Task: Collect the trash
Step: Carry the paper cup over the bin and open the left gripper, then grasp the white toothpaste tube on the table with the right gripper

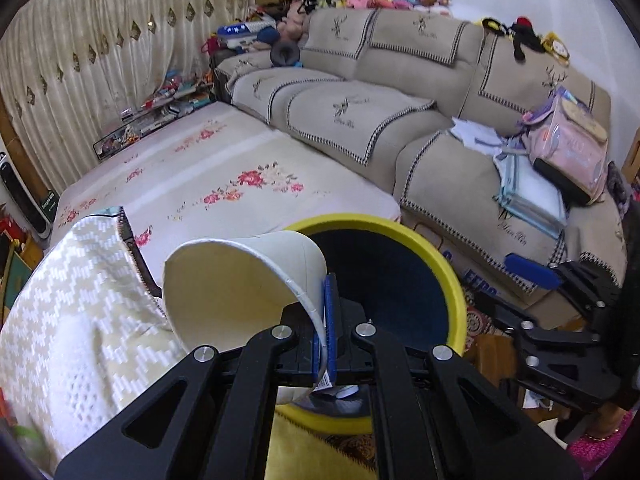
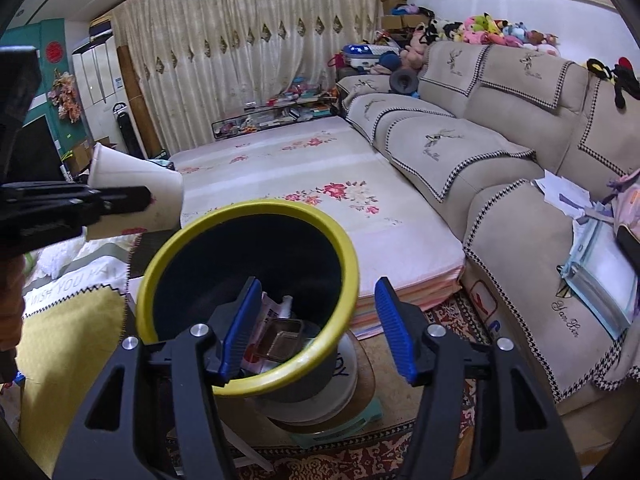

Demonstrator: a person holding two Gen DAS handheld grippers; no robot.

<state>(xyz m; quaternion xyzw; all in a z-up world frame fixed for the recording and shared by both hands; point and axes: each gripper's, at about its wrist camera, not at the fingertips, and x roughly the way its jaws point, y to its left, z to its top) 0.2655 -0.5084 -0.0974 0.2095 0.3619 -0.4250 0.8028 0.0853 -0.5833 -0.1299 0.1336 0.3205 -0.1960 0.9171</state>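
My left gripper (image 1: 326,320) is shut on the rim of a white paper cup (image 1: 240,284), which lies tilted with its mouth toward the camera, just left of the yellow-rimmed dark bin (image 1: 452,280). In the right wrist view the same cup (image 2: 132,188) hangs in the left gripper at the left, above and left of the bin (image 2: 248,216). My right gripper (image 2: 316,328) is open and empty, its left finger over the bin's mouth. Wrappers and a clear tray (image 2: 280,340) lie inside the bin.
A beige sofa (image 2: 500,152) runs along the right, with papers and a pink bag (image 1: 568,144). A floral mat (image 2: 312,184) lies behind the bin. A patterned white cloth (image 1: 72,320) is at the left. The bin stands on stacked items over a carpet (image 2: 452,316).
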